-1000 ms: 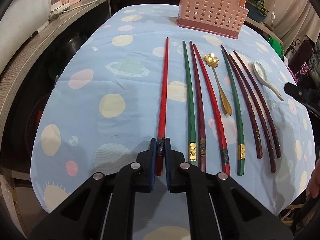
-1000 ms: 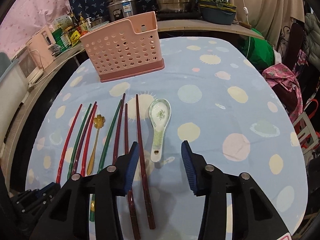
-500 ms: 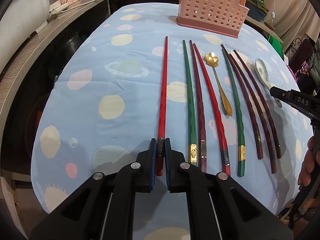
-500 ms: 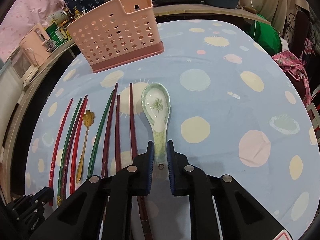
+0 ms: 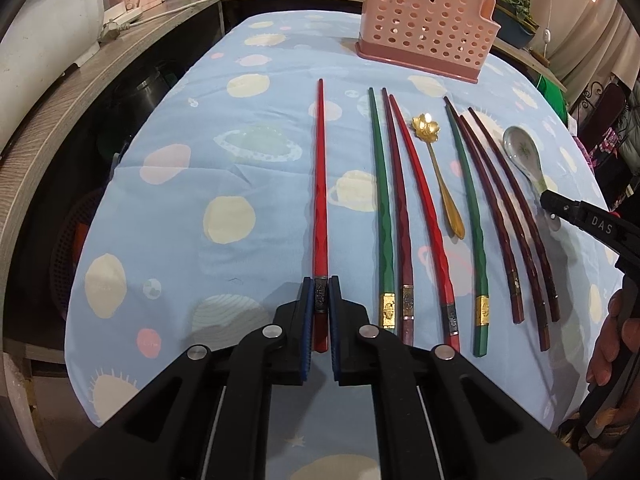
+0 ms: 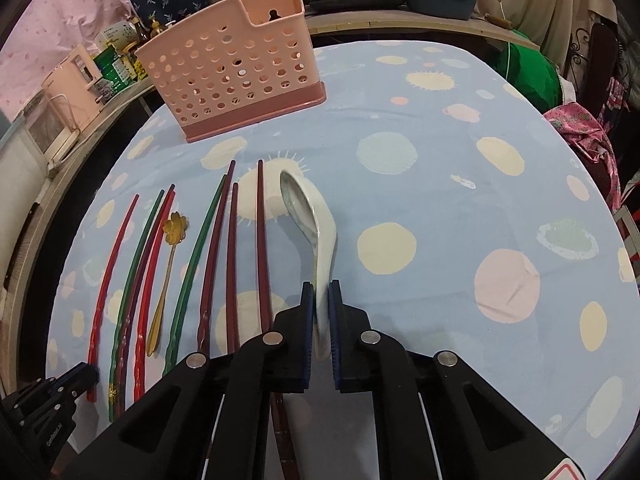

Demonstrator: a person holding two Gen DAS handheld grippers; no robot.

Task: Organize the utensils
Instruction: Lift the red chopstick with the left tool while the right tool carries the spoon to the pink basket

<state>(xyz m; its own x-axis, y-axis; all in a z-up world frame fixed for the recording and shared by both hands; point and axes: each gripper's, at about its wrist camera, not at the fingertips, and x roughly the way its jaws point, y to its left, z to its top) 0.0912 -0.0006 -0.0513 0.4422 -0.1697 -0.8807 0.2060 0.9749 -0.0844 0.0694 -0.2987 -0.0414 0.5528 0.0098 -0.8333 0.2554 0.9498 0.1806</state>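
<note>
While the left tool (image 5: 319,304), seen from its own wrist, grips the near end of the bright red faceted chopstick (image 5: 320,184) lying flat at six o'clock on the planet-print worktop (image 5: 160,208), the right-wrist view shows the right tool (image 6: 319,312) clamped on the white ceramic soup spoon (image 6: 316,232), rolled on edge, so both seem ready for lifting toward the pink perforated plastic utensil basket (image 6: 232,68) at eleven o'clock.
</note>
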